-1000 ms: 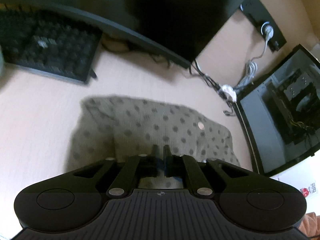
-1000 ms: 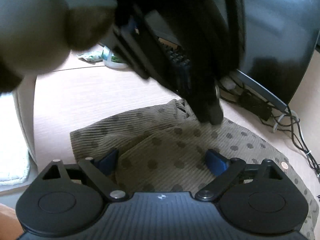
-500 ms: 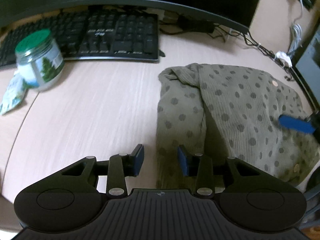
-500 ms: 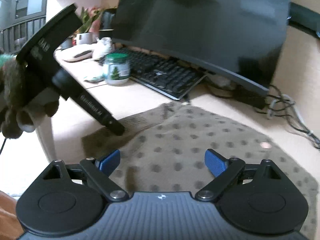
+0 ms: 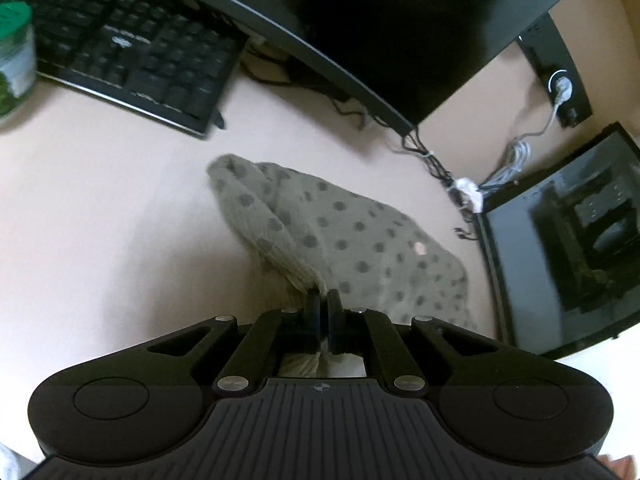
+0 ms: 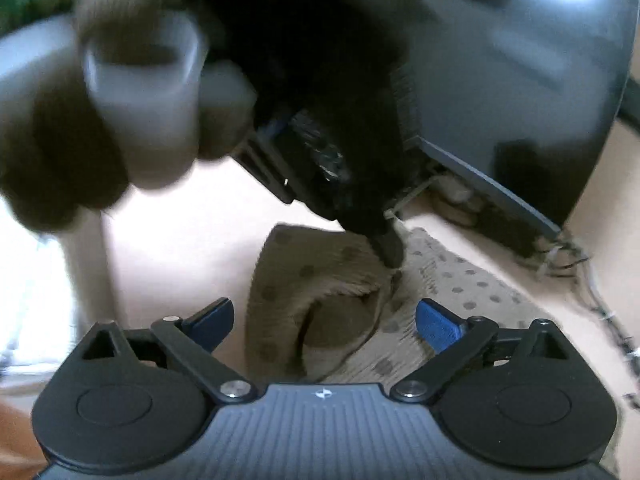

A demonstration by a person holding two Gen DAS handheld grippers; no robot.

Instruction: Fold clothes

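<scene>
The left tool (image 5: 323, 307) is pressed together, pinching a fold of the olive dotted corduroy garment (image 5: 340, 240) lying just ahead on the pale surface (image 5: 100, 220). The right tool (image 6: 324, 320), spreading wider, hovers over it; beyond, a black keyboard (image 5: 132, 52).

My right tool (image 6: 324, 320) hung over the dotted olive garment (image 6: 460, 292) on the worktop (image 6: 168, 248), its jaws opening, nothing pinched. Ahead, my left tool (image 6: 390, 254) gripped a raised fold.
</scene>
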